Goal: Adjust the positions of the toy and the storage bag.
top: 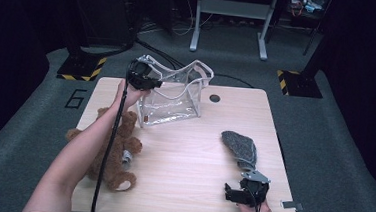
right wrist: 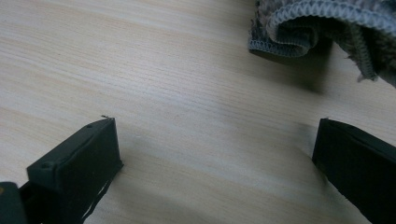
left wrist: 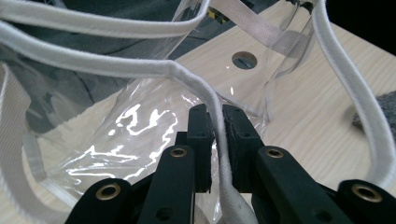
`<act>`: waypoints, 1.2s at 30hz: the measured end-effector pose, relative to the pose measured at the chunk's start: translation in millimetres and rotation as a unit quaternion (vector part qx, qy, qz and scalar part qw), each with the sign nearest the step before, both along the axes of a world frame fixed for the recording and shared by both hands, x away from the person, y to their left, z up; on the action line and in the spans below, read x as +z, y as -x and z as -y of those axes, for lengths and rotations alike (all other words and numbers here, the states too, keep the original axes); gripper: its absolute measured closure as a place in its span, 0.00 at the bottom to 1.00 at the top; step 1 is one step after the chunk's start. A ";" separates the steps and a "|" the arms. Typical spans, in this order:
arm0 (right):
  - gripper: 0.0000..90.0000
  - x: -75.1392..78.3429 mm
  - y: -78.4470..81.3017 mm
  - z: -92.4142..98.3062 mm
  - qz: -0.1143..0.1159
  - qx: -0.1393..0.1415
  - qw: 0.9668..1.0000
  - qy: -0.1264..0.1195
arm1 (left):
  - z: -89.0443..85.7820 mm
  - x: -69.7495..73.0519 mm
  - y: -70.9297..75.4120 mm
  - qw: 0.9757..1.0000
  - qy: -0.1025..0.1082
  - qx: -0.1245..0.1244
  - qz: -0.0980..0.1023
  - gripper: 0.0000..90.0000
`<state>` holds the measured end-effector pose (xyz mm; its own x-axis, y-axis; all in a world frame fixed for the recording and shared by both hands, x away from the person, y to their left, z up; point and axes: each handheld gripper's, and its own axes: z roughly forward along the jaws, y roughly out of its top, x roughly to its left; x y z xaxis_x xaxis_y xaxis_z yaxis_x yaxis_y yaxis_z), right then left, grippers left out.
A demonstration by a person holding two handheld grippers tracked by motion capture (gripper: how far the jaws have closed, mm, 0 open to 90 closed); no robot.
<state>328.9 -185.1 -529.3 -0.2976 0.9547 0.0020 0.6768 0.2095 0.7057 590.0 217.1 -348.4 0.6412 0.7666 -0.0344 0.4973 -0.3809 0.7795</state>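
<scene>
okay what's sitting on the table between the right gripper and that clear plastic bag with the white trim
A grey fuzzy cloth lies just beyond the right gripper; past it, bare light wooden table runs up to the clear plastic bag. The high view shows this.

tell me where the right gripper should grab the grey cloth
Probably the near, narrow end of the grey cloth, coming from the near side. The open right gripper sits just short of that end, and there the folded, ribbed edge stands up off the table, giving the jaws a raised lip to close on.
</scene>
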 end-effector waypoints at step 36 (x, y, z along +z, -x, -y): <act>0.00 0.6 -0.8 -1.0 -0.004 -0.001 1.000 -0.001 | -6.1 5.3 58.3 0.999 0.034 -0.032 -0.011 0.90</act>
<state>329.7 -184.1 -528.7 -0.2953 0.9554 0.0070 0.6825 0.2058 0.7013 531.8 223.3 -343.2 0.6876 0.7192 -0.0993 0.4907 -0.3596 0.7936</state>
